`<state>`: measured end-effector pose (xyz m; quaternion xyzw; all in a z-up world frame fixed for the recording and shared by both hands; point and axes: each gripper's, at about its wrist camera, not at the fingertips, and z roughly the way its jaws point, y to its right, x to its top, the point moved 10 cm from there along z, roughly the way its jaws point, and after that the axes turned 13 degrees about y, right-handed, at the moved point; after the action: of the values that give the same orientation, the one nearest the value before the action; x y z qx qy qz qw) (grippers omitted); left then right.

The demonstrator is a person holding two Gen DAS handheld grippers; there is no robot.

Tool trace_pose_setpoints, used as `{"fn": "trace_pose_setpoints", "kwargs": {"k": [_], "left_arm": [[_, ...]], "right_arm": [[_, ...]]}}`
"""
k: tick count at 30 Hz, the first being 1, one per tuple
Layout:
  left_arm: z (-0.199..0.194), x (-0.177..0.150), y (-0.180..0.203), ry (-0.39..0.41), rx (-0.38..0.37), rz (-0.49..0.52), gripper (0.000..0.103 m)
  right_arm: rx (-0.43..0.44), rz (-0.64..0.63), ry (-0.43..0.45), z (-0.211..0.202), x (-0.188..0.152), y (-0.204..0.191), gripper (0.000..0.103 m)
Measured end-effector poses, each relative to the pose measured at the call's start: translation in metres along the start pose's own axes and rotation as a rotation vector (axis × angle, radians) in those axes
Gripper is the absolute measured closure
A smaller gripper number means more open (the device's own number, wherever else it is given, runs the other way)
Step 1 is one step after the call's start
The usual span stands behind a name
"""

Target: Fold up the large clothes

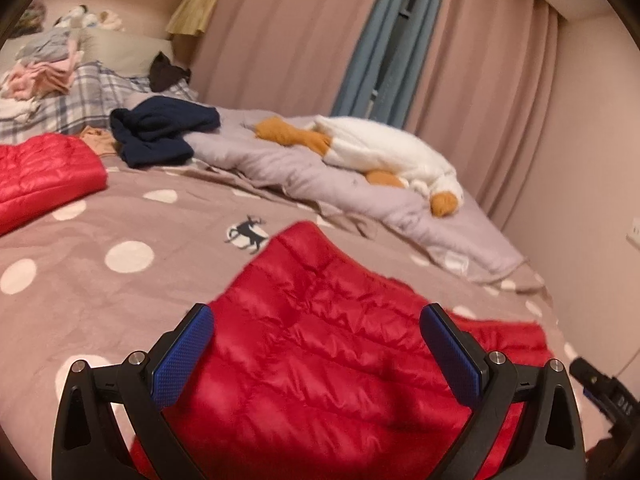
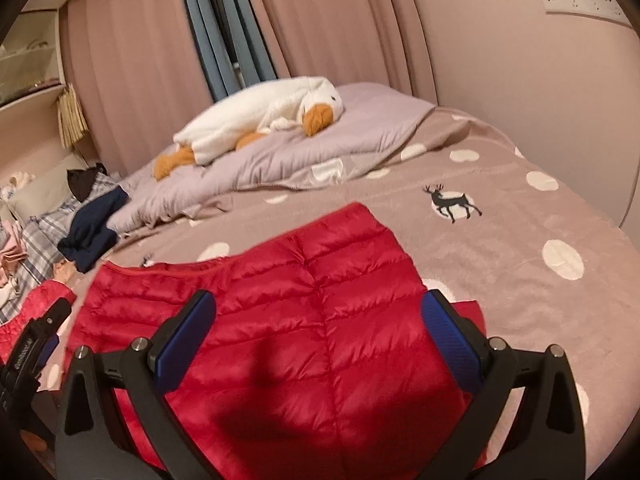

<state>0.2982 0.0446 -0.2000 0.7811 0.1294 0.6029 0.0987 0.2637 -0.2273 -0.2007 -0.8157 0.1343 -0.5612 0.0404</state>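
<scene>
A red quilted down jacket [image 1: 320, 360] lies spread on the dotted bed cover [image 1: 132, 280], with one corner pointing away from me. My left gripper [image 1: 318, 348] hovers over its near part, open, blue pads [image 1: 184, 356] wide apart and holding nothing. In the right wrist view the same jacket [image 2: 304, 320] fills the foreground. My right gripper [image 2: 320, 344] is open above it, also holding nothing. Each gripper shows at the edge of the other's view: the right gripper [image 1: 600, 392] and the left gripper [image 2: 36, 344]. A second red quilted piece [image 1: 40, 176] lies further left.
A white plush goose [image 1: 384, 152] rests on a lilac duvet [image 1: 280, 164] along the curtain side. A navy garment [image 1: 160, 132], a plaid pillow [image 1: 80, 100] and a pile of pink clothes [image 1: 40, 76] lie toward the headboard. The wall [image 2: 520, 60] borders the bed's far corner.
</scene>
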Motion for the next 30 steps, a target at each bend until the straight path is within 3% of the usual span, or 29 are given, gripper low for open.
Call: {"fn": "trace_pose_setpoints", "kwargs": {"k": [6, 11, 16, 30], "left_arm": [[0.019, -0.024, 0.013, -0.061, -0.014, 0.118, 0.002], [0.047, -0.055, 0.009, -0.167, -0.016, 0.088, 0.002], [0.05, -0.061, 0.009, -0.117, 0.02, 0.115, 0.001], [0.057, -0.06, 0.007, -0.134, 0.04, 0.125, 0.001]], "right_arm": [[-0.013, -0.02, -0.048, 0.021, -0.012, 0.005, 0.0], [-0.039, -0.023, -0.156, 0.053, -0.049, 0.018, 0.0], [-0.05, 0.005, -0.148, 0.064, -0.056, 0.019, 0.0], [-0.083, -0.039, -0.157, 0.073, -0.058, 0.017, 0.0]]}}
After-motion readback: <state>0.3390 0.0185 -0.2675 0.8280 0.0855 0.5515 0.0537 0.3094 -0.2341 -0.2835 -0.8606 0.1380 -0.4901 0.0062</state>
